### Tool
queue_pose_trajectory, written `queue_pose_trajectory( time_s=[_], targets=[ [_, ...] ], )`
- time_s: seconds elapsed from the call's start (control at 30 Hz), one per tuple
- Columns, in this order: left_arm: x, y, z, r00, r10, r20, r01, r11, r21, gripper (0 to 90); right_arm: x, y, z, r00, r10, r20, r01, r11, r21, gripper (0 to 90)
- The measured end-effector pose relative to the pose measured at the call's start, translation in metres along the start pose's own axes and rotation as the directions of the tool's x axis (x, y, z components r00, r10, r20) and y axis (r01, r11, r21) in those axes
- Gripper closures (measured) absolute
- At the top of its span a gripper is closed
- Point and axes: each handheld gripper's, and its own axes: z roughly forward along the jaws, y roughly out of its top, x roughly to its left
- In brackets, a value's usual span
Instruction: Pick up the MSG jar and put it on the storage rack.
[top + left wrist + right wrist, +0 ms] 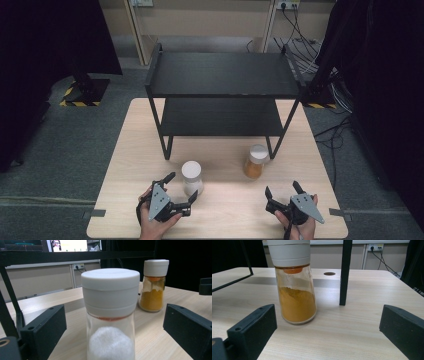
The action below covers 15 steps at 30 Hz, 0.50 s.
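The left tool (180, 187) has its jaws spread apart, with the white-powder jar (192, 177) standing upright on the counter (125, 165) between them, untouched. The right tool (283, 190) is likewise spread apart and holds nothing; the orange-powder jar (255, 161) stands upright ahead of it, near the front right leg of the black shelf rack (220, 75).

We see a pale wooden table (130, 165) bearing a black two-tier shelf rack (222, 75) toward its far side, both tiers bare. In front of the rack stand two white-capped glass jars, well apart: one with white powder (192, 177), one with yellow powder (255, 161) beside the rack's right front leg.
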Motion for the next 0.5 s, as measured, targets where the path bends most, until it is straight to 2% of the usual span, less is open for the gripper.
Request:
queue_pose_trajectory(
  time_s=[0.07,0.37,0.5],
  targets=[
    [0.001,0.002,0.006,0.9999,-0.010,-0.003,0.010,0.9999,0.001,4.4,0.000,0.000,0.000,1.0000,-0.001,0.000,0.001,1.000,0.000,1.3],
    [0.000,0.006,0.020,0.9999,-0.011,-0.008,0.011,0.9999,0.001,6.2,0.000,0.000,0.000,1.0000,-0.003,0.000,0.003,1.000,0.000,1.4],
    [-0.001,0.008,0.026,0.9996,-0.016,-0.023,0.016,0.9999,0.004,8.0,0.000,0.000,0.000,1.0000,-0.004,-0.001,0.004,1.000,-0.001,1.6]
  ],
)
